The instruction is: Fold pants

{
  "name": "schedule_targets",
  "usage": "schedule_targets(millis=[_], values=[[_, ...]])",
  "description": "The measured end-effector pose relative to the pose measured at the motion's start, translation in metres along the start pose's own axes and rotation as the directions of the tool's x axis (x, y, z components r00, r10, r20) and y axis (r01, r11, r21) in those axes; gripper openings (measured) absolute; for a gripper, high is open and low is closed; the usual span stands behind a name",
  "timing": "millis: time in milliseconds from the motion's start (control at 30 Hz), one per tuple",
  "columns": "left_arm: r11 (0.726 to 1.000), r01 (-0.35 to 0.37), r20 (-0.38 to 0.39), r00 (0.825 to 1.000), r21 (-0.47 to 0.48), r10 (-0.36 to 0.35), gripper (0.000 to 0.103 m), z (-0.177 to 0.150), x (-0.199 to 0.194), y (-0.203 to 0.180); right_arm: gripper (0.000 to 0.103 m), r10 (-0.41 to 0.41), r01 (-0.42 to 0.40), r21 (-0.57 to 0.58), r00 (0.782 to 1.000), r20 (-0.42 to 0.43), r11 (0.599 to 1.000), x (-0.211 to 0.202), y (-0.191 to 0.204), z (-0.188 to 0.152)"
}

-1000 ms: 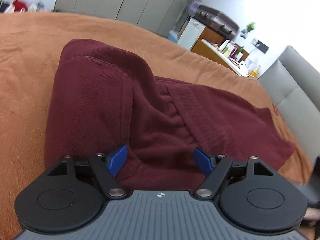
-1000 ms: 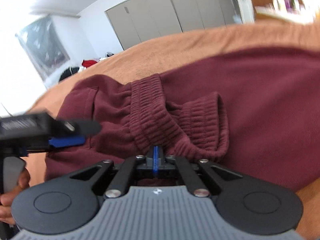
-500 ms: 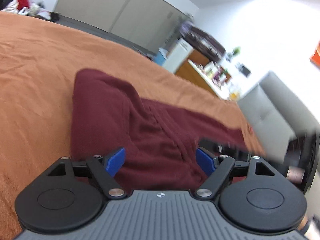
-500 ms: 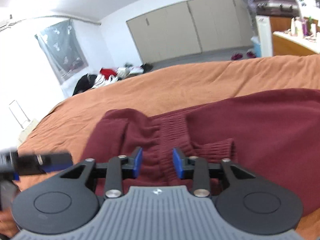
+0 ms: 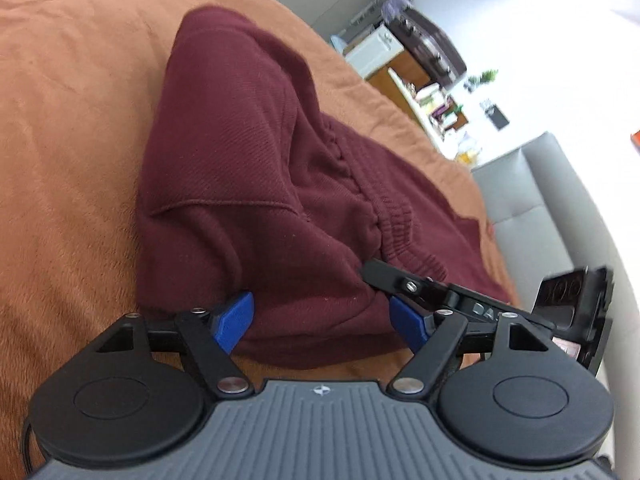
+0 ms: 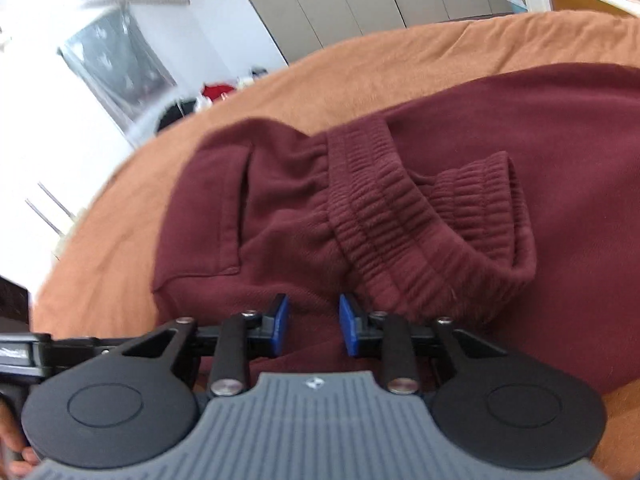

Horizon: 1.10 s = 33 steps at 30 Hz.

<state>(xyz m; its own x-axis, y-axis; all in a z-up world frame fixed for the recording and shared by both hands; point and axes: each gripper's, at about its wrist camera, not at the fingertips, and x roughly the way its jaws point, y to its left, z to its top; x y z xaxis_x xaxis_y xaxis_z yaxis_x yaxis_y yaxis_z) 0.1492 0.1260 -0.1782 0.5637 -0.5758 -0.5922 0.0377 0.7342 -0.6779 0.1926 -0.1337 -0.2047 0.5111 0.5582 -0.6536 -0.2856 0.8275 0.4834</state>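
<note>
Dark red pants (image 5: 240,152) lie bunched on an orange blanket (image 5: 60,120), the ribbed waistband (image 6: 400,216) folded over on top. My left gripper (image 5: 324,320) stands wide at the near edge of the pants. Its jaws are closing slightly, cloth lies between the pads, and neither pad presses on it. My right gripper (image 6: 314,322) sits low over the pants (image 6: 500,140) just below the waistband. Its jaws are closing, with a narrow gap and cloth showing in it, not pinched. Its black finger (image 5: 404,284) reaches in beside my left gripper's right pad.
The blanket (image 6: 380,64) covers the bed all around the pants. A grey padded headboard (image 5: 540,208) stands at the right in the left wrist view, with a cluttered counter (image 5: 436,100) beyond. Grey wardrobe doors (image 6: 360,4) line the far wall. A hand (image 6: 12,440) shows at lower left.
The right gripper was shut at the waistband, opened and drew back, and now sits low again with a narrower gap. The left gripper rolled and shifted, and the right gripper has come into its view.
</note>
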Motion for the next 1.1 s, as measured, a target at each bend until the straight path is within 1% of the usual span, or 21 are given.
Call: schedule_targets(millis=[67, 100, 167, 200, 233, 333, 433, 467, 533, 600, 667, 733, 800, 833, 900, 933, 967, 1000, 1033, 1067, 1100], values=[[1.000, -0.010, 0.041, 0.999, -0.006, 0.011, 0.090, 0.005, -0.013, -0.012, 0.025, 0.031, -0.032, 0.061, 1.000, 0.003, 0.998, -0.019, -0.011, 0.002], [1.000, -0.018, 0.076, 0.997, 0.018, 0.016, 0.091, 0.009, -0.022, -0.023, 0.030, 0.049, -0.051, 0.100, 0.999, 0.018, 0.994, -0.033, -0.020, 0.004], [0.996, -0.028, 0.099, 0.995, 0.088, 0.019, 0.099, 0.020, -0.030, -0.048, 0.054, 0.040, -0.053, 0.178, 0.996, 0.079, 0.983, -0.066, -0.045, 0.003], [0.991, -0.021, 0.093, 0.996, 0.132, 0.009, 0.100, 0.026, -0.029, -0.064, 0.079, -0.012, -0.014, 0.219, 0.993, 0.116, 0.976, -0.085, -0.058, 0.002], [0.986, -0.013, 0.081, 0.997, 0.167, 0.000, 0.101, 0.031, -0.024, -0.080, 0.085, -0.072, 0.030, 0.261, 0.986, 0.153, 0.965, -0.106, -0.075, 0.000], [0.958, 0.036, 0.041, 0.998, 0.284, -0.049, 0.102, 0.036, 0.011, -0.131, 0.083, -0.188, 0.094, 0.371, 0.956, 0.225, 0.924, -0.160, -0.131, -0.006], [0.928, 0.094, -0.025, 0.995, 0.361, -0.092, 0.102, 0.034, 0.079, -0.177, 0.083, -0.293, 0.110, 0.540, 0.919, 0.265, 0.834, -0.202, -0.194, -0.016], [0.921, 0.121, -0.059, 0.992, 0.369, -0.107, 0.102, 0.033, 0.105, -0.188, 0.083, -0.317, 0.095, 0.592, 0.905, 0.283, 0.800, -0.213, -0.214, -0.021], [0.923, 0.149, -0.123, 0.986, 0.354, -0.112, 0.101, 0.028, 0.155, -0.202, 0.083, -0.373, 0.076, 0.678, 0.876, 0.304, 0.731, -0.228, -0.252, -0.029], [0.922, 0.169, -0.180, 0.977, 0.347, -0.111, 0.097, 0.023, 0.203, -0.213, 0.082, -0.440, 0.105, 0.730, 0.852, 0.285, 0.675, -0.234, -0.281, -0.031], [0.918, 0.168, -0.232, 0.969, 0.359, -0.087, 0.093, 0.018, 0.240, -0.219, 0.082, -0.433, 0.077, 0.742, 0.850, 0.301, 0.666, -0.230, -0.305, -0.029], [0.918, 0.147, -0.266, 0.963, 0.369, -0.048, 0.092, 0.010, 0.273, -0.224, 0.079, -0.400, 0.007, 0.764, 0.856, 0.329, 0.645, -0.223, -0.331, -0.027], [0.925, 0.142, -0.289, 0.957, 0.354, -0.036, 0.092, 0.005, 0.297, -0.221, 0.079, -0.380, -0.064, 0.783, 0.848, 0.370, 0.619, -0.216, -0.354, -0.026], [0.925, 0.138, -0.286, 0.958, 0.353, -0.034, 0.092, 0.004, 0.305, -0.217, 0.079, -0.384, -0.088, 0.787, 0.836, 0.392, 0.611, -0.213, -0.362, -0.019], [0.922, 0.134, -0.294, 0.956, 0.364, -0.023, 0.094, 0.001, 0.315, -0.214, 0.081, -0.434, -0.110, 0.792, 0.788, 0.437, 0.600, -0.214, -0.373, -0.008], [0.919, 0.145, -0.304, 0.952, 0.366, -0.029, 0.100, 0.001, 0.318, -0.214, 0.080, -0.453, -0.110, 0.796, 0.772, 0.446, 0.596, -0.212, -0.382, -0.005], [0.915, 0.160, -0.313, 0.949, 0.370, -0.040, 0.103, 0.000, 0.319, -0.214, 0.079, -0.452, -0.105, 0.805, 0.781, 0.430, 0.583, -0.207, -0.391, 0.001], [0.908, 0.169, -0.316, 0.948, 0.382, -0.043, 0.103, -0.002, 0.319, -0.215, 0.070, -0.439, -0.104, 0.816, 0.800, 0.408, 0.568, -0.200, -0.400, 0.005], [0.899, 0.173, -0.317, 0.948, 0.403, -0.041, 0.103, -0.003, 0.319, -0.217, 0.061, -0.441, -0.105, 0.826, 0.804, 0.398, 0.554, -0.197, -0.408, 0.010], [0.888, 0.175, -0.314, 0.949, 0.426, -0.037, 0.103, -0.007, 0.319, -0.219, 0.032, -0.454, -0.110, 0.827, 0.793, 0.408, 0.552, -0.197, -0.411, 0.010], [0.875, 0.173, -0.306, 0.952, 0.452, -0.031, 0.103, -0.012, 0.318, -0.220, 0.014, -0.456, -0.123, 0.825, 0.784, 0.421, 0.551, -0.199, -0.416, 0.009]])
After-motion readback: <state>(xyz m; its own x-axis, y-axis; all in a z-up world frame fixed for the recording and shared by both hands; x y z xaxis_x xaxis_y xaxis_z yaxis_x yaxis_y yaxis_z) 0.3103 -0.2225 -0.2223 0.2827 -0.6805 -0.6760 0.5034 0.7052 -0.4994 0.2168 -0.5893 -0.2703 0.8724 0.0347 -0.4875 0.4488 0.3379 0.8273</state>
